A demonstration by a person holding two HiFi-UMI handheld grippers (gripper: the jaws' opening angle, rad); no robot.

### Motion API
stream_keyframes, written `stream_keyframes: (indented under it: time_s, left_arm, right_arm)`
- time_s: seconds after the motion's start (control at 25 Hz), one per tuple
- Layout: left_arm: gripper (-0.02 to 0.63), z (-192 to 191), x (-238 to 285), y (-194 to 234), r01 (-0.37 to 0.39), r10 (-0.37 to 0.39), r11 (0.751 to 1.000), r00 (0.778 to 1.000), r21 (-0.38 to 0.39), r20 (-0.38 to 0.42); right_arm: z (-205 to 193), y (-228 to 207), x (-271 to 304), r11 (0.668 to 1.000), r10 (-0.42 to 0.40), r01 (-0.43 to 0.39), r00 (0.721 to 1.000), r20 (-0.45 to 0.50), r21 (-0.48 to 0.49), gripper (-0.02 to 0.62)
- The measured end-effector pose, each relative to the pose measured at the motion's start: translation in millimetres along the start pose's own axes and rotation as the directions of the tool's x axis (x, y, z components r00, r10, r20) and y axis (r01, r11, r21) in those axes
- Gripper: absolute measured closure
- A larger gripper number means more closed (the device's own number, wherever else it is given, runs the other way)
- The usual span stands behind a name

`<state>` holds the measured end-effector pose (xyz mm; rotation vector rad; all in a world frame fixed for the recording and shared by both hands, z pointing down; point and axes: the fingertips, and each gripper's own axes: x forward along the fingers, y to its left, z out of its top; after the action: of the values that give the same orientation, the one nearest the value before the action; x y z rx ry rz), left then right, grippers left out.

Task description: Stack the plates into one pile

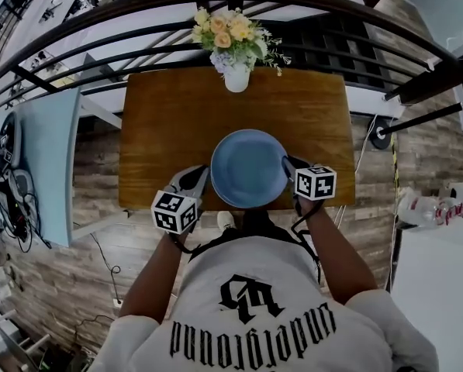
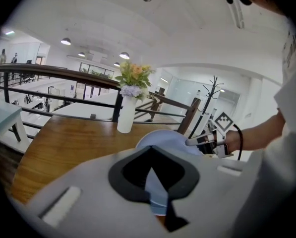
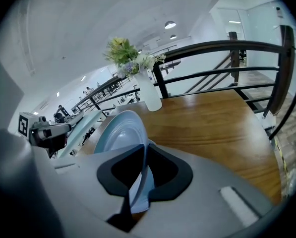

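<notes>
We see a brown wooden tabletop (image 1: pixel 169 122) in a bright white room. A round light-blue plate (image 1: pixel 249 167) is at the middle of its near edge. Our left tool (image 1: pixel 198 178) is clamped on the plate's left rim, and our right tool (image 1: pixel 291 167) is clamped on its right rim. A white vase of flowers (image 1: pixel 237 77) stands at the far edge. A black curved railing (image 3: pixel 237 44) runs behind the tabletop. The plank floor (image 1: pixel 99 161) is grey-brown wood.

Wooden table (image 1: pixel 169 122) carries a white vase (image 1: pixel 236 77) of flowers
</notes>
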<state>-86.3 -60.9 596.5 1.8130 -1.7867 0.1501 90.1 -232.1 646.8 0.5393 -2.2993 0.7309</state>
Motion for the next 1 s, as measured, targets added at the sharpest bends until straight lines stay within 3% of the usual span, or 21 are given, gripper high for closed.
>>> stream_keyframes:
  time_s: [0.48,1.0]
  left_arm:
    - [0.560,-30.9,11.3,11.4,-0.027,0.023,0.998,0.998,-0.061,-0.063]
    - [0.560,-46.4,29.9,8.4,-0.036,0.027,0.995,0.994,-0.092,-0.102]
  right_arm:
    - [-34.6,-8.2,38.4,1.000,0.013,-0.013,0.992,-0.129,-0.007,0.563]
    - [-51.7,-31.9,67.4,1.000,-0.002,-0.001,0.981,-0.196,-0.020,0.565]
